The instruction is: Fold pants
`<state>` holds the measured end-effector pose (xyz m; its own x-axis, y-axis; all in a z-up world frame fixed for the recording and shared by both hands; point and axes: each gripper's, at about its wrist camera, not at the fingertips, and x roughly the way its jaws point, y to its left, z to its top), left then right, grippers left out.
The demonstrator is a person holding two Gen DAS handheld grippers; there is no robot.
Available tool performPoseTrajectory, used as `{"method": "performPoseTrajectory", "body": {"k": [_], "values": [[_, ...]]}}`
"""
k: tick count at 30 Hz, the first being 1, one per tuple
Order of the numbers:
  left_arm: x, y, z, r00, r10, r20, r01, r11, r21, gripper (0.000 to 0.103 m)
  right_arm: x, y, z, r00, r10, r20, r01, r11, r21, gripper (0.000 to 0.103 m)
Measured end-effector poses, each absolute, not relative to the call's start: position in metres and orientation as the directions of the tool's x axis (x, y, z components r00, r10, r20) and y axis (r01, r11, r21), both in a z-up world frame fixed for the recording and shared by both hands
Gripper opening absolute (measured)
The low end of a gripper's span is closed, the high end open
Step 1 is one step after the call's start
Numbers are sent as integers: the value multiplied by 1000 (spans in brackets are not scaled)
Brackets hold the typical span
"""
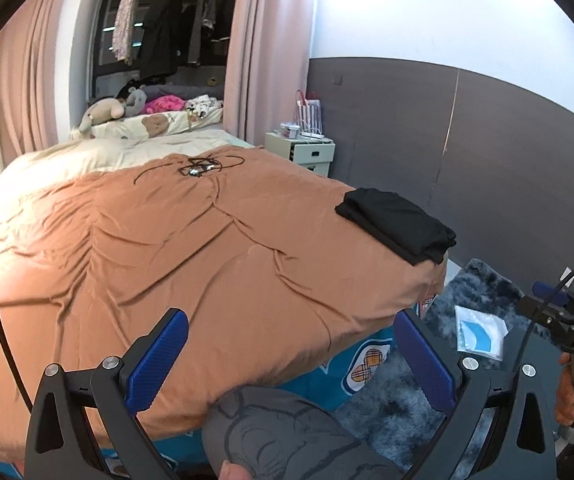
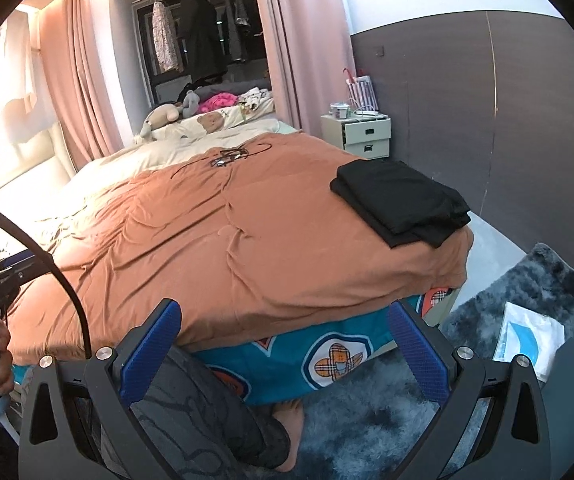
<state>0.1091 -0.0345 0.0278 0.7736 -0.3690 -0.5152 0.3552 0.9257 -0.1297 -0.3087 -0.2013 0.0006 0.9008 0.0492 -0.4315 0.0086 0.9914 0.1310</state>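
My left gripper [image 1: 291,356] and right gripper [image 2: 283,344] both stand spread wide with nothing between the blue fingers [image 1: 159,360], held over the near edge of the bed. An orange blanket [image 1: 167,248] covers the bed ahead of both. The black pants [image 1: 399,224] lie folded on its far right corner, well apart from both grippers. Beyond stand pink curtains [image 1: 255,52] and a white nightstand [image 2: 363,136]. A grey shaggy rug [image 2: 527,292] lies to the right below.
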Motion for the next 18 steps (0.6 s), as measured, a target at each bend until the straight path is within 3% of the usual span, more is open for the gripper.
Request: {"method": "performPoseTrajectory", "body": {"k": [18], "values": [[80, 2, 2, 798, -311, -516, 265, 950, -163, 103, -325, -173, -12, 913, 45, -405, -5, 995, 100, 103]]}}
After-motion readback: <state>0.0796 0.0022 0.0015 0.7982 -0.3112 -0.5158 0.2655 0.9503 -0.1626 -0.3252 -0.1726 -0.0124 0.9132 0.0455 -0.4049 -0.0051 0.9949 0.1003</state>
